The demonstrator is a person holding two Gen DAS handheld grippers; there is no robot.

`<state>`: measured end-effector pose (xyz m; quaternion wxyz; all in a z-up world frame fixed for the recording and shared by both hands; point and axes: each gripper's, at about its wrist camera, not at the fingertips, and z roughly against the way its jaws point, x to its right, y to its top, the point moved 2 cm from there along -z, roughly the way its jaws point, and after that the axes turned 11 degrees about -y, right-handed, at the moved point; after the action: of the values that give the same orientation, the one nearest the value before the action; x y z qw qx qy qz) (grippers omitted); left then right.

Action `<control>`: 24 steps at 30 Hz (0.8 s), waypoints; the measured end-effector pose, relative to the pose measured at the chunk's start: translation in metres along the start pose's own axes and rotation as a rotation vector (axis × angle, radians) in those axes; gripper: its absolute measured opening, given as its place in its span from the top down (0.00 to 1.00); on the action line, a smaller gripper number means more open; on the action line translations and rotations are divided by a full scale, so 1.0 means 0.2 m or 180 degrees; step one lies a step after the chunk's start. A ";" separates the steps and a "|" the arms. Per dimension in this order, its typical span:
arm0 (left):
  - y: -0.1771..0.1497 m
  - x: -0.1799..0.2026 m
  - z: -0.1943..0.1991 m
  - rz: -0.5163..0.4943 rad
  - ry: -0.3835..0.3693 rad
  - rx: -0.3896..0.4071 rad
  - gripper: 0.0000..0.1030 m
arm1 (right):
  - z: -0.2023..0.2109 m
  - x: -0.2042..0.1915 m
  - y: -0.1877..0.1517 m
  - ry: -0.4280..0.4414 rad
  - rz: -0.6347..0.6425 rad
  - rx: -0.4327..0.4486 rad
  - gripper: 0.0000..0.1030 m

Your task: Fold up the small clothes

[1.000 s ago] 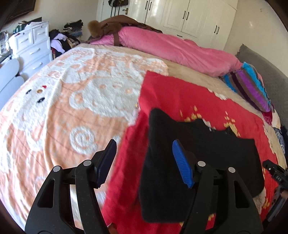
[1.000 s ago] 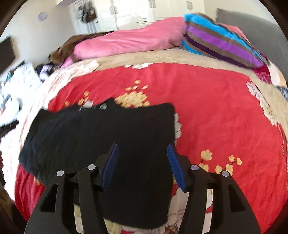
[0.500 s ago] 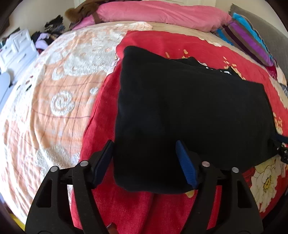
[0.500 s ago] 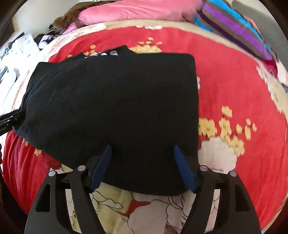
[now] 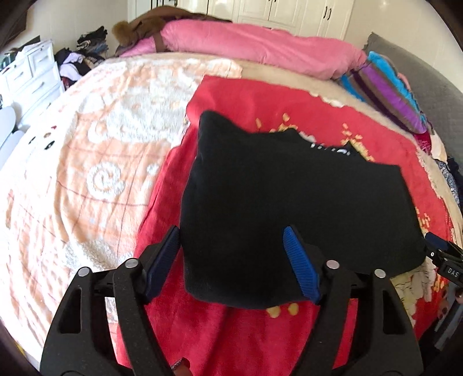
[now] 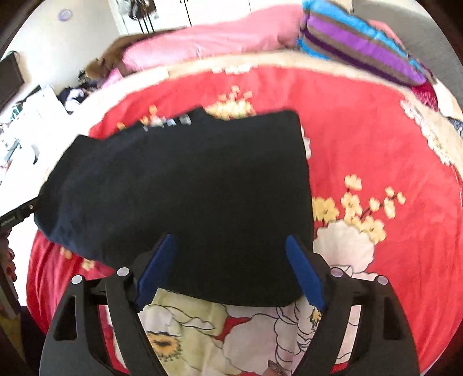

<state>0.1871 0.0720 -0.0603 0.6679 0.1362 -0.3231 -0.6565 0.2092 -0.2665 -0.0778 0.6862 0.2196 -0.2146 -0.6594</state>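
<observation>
A folded black garment (image 5: 289, 196) lies on a red blanket (image 5: 260, 332); left gripper (image 5: 231, 263) and right gripper (image 6: 228, 266) have just been opening, released, jaws clear of the cloth.

This was a home bedroom. A wide bed (image 5: 86, 179) filled the view, spread with a red floral blanket (image 6: 376, 150). A pink duvet (image 5: 260, 49) lay at twelve o'clock, white wardrobe doors (image 5: 289, 11) behind it, a white chest of drawers (image 5: 29, 78) at ten o'clock beside heaped clothes (image 5: 81, 57), and a striped pillow (image 5: 387, 92) at two o'clock.
</observation>
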 end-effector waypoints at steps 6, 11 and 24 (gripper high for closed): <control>0.02 0.04 0.13 -0.0038 -0.0068 0.0194 0.13 | 0.14 -0.07 0.02 -0.0026 0.0151 0.0373 0.13; 0.04 0.07 0.16 -0.0123 0.0028 0.0263 0.09 | 0.23 -0.14 0.03 -0.0049 0.0292 0.0600 0.12; 0.07 -0.03 0.14 -0.0050 0.0150 0.0282 0.09 | 0.36 -0.35 0.01 -0.0083 0.0610 0.0924 0.04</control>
<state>0.1802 0.0857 -0.0320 0.6635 0.1836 -0.3348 -0.6434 0.1658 -0.1976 -0.0193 0.7041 0.2864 -0.3365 -0.5559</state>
